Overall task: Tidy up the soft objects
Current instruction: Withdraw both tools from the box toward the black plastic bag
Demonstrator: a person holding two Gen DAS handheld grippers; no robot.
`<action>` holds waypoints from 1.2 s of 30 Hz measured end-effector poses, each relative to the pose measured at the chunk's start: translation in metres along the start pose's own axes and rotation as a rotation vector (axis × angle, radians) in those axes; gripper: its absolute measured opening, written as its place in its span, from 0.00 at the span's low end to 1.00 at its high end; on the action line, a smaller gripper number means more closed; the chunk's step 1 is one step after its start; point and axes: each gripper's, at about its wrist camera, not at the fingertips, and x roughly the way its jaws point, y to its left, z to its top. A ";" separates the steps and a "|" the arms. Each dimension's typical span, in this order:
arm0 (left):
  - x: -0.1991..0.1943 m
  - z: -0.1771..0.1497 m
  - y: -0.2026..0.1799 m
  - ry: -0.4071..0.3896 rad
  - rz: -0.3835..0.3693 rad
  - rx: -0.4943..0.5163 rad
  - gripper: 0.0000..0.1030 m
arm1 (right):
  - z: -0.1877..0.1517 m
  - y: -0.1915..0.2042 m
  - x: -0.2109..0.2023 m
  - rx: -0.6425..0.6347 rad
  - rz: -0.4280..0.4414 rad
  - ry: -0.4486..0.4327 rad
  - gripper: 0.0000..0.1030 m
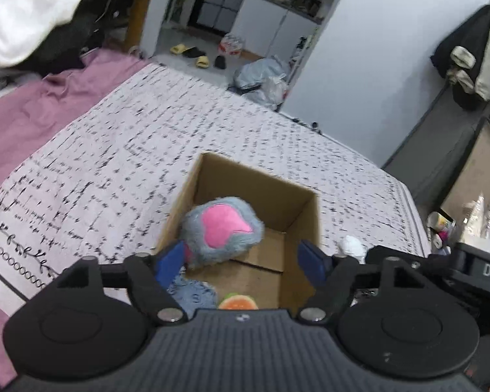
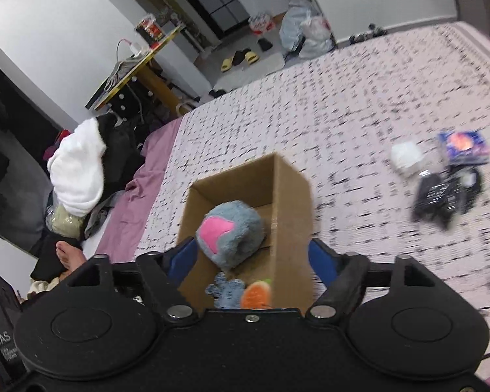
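Observation:
An open cardboard box [image 1: 305, 209] stands on the bed; it also shows in the right wrist view [image 2: 290, 189]. Inside lies a grey-blue plush with a pink patch [image 1: 222, 232] [image 2: 230, 232], a blue plush piece [image 1: 194, 292] [image 2: 227, 289] and an orange-and-green soft toy [image 1: 238, 302] [image 2: 256, 294]. My left gripper [image 1: 241, 261] is open and empty, just above the box's near side. My right gripper [image 2: 253, 256] is open and empty over the box's near edge. A small white soft item [image 1: 351, 245] [image 2: 406, 156] lies on the bed beside the box.
The bed has a patterned sheet [image 1: 130, 137] [image 2: 359, 91] and a purple cover [image 1: 32, 107]. A blue packet [image 2: 464, 143] and black items [image 2: 444, 192] lie right of the box. A white and dark clothes pile [image 2: 78, 170] [image 1: 26, 16] sits at the bed's far left.

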 end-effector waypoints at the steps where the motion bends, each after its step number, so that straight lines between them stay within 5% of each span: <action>1: -0.002 -0.001 -0.004 0.001 -0.013 0.005 0.77 | 0.000 -0.004 -0.006 -0.005 -0.005 -0.013 0.76; 16: -0.016 -0.021 -0.067 -0.002 -0.077 0.106 0.88 | 0.005 -0.065 -0.074 0.032 -0.076 -0.120 0.95; 36: -0.014 -0.035 -0.124 0.034 -0.065 0.188 0.89 | 0.000 -0.129 -0.121 0.093 -0.109 -0.203 0.99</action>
